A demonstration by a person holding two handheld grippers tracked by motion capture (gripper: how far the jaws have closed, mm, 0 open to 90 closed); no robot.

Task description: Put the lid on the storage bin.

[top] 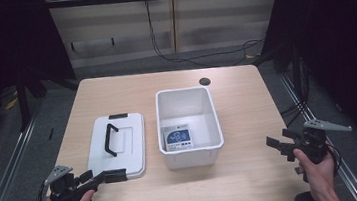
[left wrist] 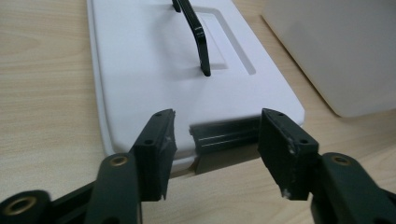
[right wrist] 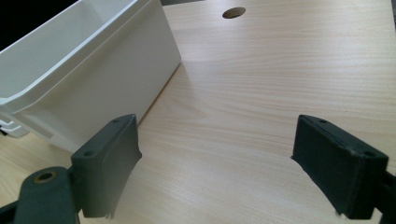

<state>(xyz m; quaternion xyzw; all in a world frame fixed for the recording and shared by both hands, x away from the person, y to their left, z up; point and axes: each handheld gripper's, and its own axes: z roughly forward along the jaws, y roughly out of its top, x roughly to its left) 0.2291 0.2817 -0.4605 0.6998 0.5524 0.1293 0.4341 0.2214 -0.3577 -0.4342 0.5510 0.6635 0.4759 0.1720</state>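
We find the white plastic lid (top: 121, 144) lying flat on the wooden table (top: 247, 103), just left of the open white bin (top: 189, 124), its black handle (top: 110, 139) facing up. A dark latch clip (left wrist: 224, 140) sits at the lid's near short edge. The left gripper (left wrist: 212, 154) is level with that edge, its jaws parted on either side of the clip; we see gaps between the pads and the clip, so nothing is gripped yet. The right gripper (right wrist: 215, 172) hovers over bare table to the right of the bin, jaws spread wide and empty.

In our judgement the lid is light, thin and stiff, with a smooth, somewhat slippery face. The flat rim gives little purchase. The clip is narrow and may hinge under load. The raised handle bar offers the surer hold and would keep the lid level. A small printed box (top: 178, 138) lies inside the bin.
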